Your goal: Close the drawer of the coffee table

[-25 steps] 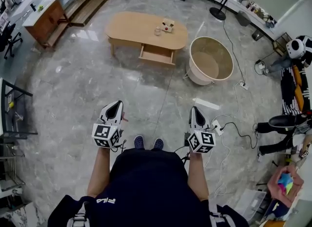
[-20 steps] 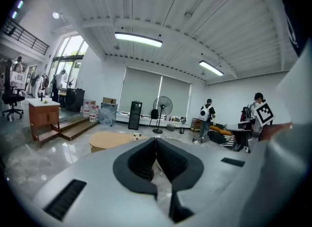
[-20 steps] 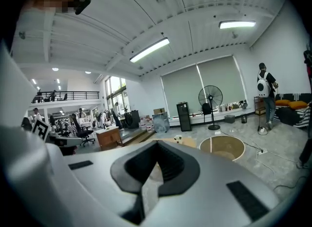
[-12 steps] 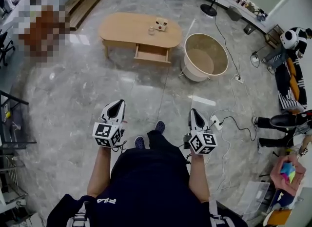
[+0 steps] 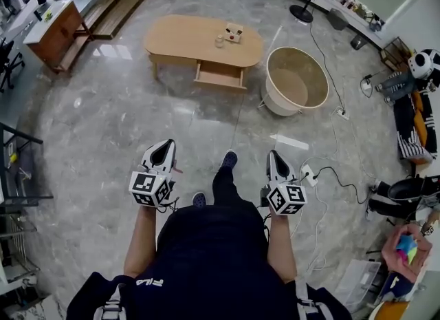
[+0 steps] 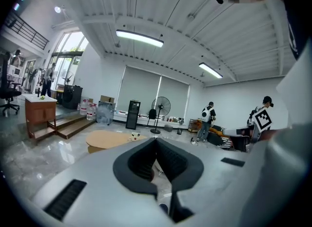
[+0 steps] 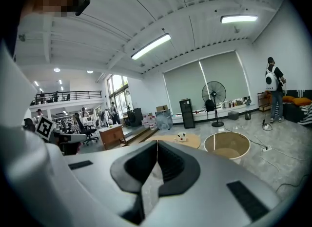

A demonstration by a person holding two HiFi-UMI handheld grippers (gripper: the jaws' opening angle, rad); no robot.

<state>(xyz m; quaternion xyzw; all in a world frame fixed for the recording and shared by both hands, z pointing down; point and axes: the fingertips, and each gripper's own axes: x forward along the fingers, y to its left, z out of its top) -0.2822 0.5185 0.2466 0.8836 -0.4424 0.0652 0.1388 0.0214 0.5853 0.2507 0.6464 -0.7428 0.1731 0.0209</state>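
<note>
we hold left gripper (image 5: 165,147) and right gripper (image 5: 274,155) clenched, both empty; coffee table (image 5: 185,36) well ahead, drawer (image 5: 221,76) open.

Grey floor (image 5: 199,126) ahead of person: wide open lane straight to bench (image 5: 185,36) and front of open drawer (image 5: 221,76). Round tub (image 5: 282,111) just beside bench's right end narrows approach from right. White strip (image 5: 289,142) and power strip (image 5: 309,175) with cables lie low on floor, right.
</note>
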